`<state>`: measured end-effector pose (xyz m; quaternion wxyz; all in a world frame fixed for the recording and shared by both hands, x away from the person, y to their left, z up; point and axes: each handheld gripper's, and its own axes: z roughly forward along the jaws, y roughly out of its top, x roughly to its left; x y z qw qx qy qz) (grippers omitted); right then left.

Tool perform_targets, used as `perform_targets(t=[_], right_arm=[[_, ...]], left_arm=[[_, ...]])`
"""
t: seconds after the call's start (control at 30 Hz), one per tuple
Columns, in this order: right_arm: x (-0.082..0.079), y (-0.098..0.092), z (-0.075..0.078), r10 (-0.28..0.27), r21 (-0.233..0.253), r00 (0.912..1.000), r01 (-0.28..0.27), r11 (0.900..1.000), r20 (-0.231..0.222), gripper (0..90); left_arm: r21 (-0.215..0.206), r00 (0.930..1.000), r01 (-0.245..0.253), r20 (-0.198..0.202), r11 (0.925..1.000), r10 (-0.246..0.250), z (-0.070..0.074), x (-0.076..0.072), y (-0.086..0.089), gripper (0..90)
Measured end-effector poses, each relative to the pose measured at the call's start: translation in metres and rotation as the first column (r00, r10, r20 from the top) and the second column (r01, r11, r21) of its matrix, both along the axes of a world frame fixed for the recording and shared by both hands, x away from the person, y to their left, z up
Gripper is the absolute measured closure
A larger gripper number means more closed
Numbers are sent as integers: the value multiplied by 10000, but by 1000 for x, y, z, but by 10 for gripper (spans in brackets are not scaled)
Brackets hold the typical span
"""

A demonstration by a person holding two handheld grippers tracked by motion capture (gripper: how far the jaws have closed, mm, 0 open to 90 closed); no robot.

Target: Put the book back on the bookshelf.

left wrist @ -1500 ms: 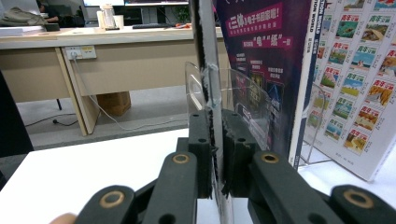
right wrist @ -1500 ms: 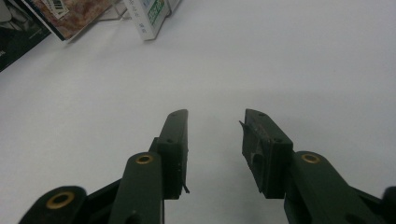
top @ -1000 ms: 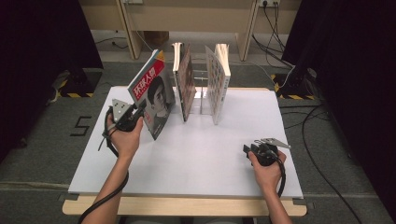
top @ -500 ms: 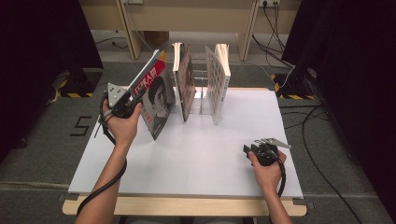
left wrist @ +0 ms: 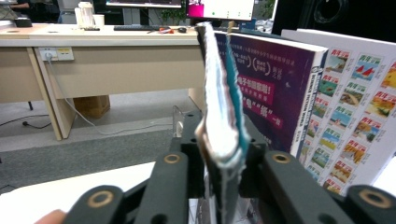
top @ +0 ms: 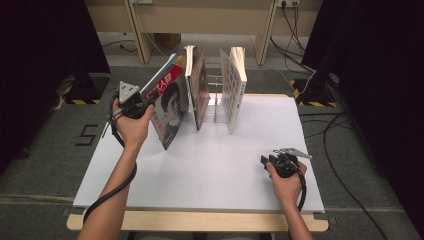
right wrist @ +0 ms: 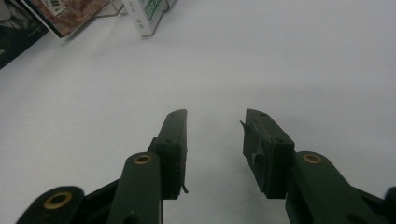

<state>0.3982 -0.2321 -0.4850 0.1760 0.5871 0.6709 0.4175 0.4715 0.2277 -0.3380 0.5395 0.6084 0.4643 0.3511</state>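
A magazine (top: 169, 102) with a red title and a portrait on its cover leans tilted at the left of a row of upright books. My left gripper (top: 141, 103) is shut on its outer edge; in the left gripper view the magazine's page edges (left wrist: 221, 121) are pinched between the black jaws. A dark book (top: 198, 85) and a white book (top: 234, 85) with many small pictures stand to its right. My right gripper (top: 268, 162) rests near the table's front right, open, with nothing between its fingers (right wrist: 175, 140).
A clear rack (top: 216, 102) holds the books upright at the back of the white table (top: 210, 170). Behind the table stand wooden desk legs (top: 137, 27), with cables (top: 330, 120) on the grey floor at the right. Dark curtains flank both sides.
My left gripper has risen and moved away from me along the magazine's edge, holding it. The magazine stands a little steeper. The right gripper has stayed in place.
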Motion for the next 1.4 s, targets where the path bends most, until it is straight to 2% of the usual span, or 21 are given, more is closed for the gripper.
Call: perform_targets(t=[0.17,0.33,0.7,1.4], right_arm=[[0,1,0,-22,57,10000,22,10000,-49,601],[0,1,0,2,25,10000,-2,10000,-36,601],[0,-1,0,-10,-33,10000,10,10000,-2,602],[0,-2,1,-83,97,10000,83,9999,-17,603]], left_arm=[[-89,9997,118,-189,9999,-120,1,0,0,849],[-191,9997,58,-252,9998,-63,1,-2,0,860],[-249,10000,-23,68,9997,24,1,-3,-5,863],[-317,9997,-27,243,9995,34,8,5,-13,864]])
